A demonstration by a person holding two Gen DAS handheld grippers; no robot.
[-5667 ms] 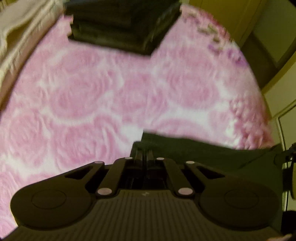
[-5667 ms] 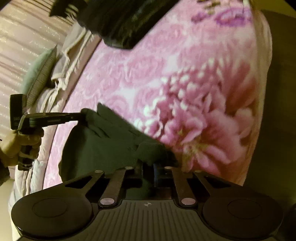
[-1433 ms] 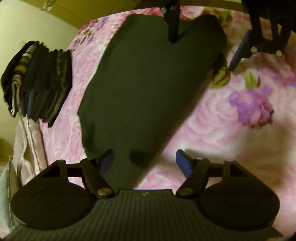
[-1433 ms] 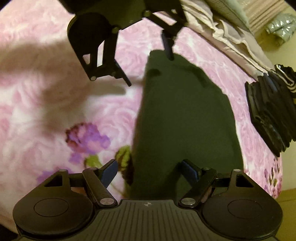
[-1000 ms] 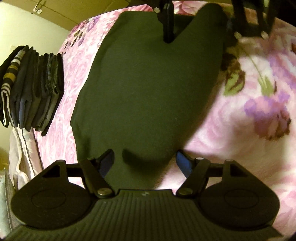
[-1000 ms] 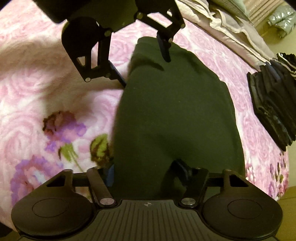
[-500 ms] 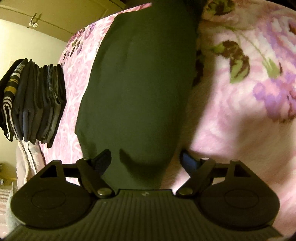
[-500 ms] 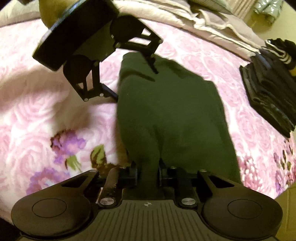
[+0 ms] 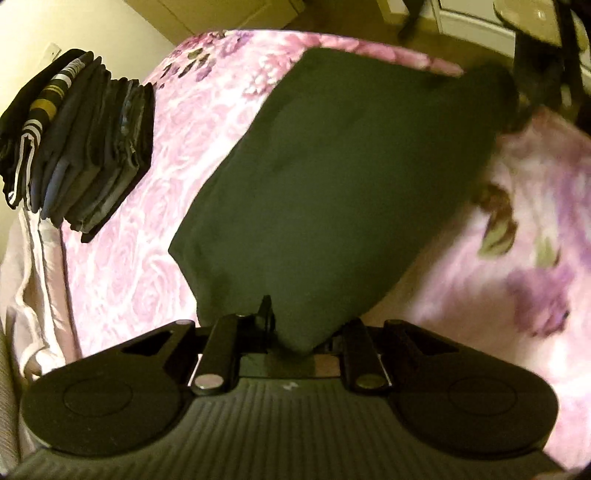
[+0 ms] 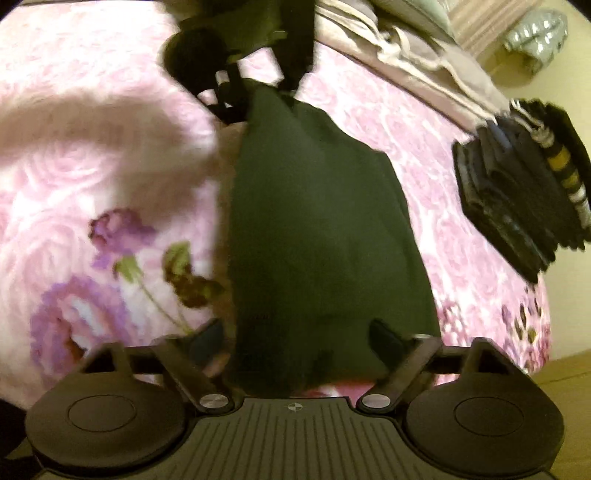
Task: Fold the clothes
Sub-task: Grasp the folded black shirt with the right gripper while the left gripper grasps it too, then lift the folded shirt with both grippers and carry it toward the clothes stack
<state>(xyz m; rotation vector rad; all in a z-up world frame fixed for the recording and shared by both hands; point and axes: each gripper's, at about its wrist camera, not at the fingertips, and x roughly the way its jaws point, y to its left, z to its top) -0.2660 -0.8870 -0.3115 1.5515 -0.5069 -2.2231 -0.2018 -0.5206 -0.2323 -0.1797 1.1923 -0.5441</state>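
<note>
A dark green garment (image 9: 332, 192) lies folded lengthwise on the pink flowered blanket (image 9: 162, 258). My left gripper (image 9: 299, 332) is shut on its near end, the cloth bunched between the fingers. In the right wrist view the same garment (image 10: 317, 229) runs away from me. My right gripper (image 10: 299, 339) is open, its fingers astride the garment's near end. The left gripper shows there at the far end (image 10: 255, 96), pinching the cloth.
A stack of folded dark clothes (image 9: 85, 147) stands on the blanket beside the garment; it also shows in the right wrist view (image 10: 524, 199). Beige bedding (image 10: 417, 51) lies along the bed's far side. The floor and cabinet fronts (image 9: 472, 18) lie beyond the bed edge.
My left gripper has closed on its end of the garment. My right gripper, shut on the other end half a second ago, has opened and let go.
</note>
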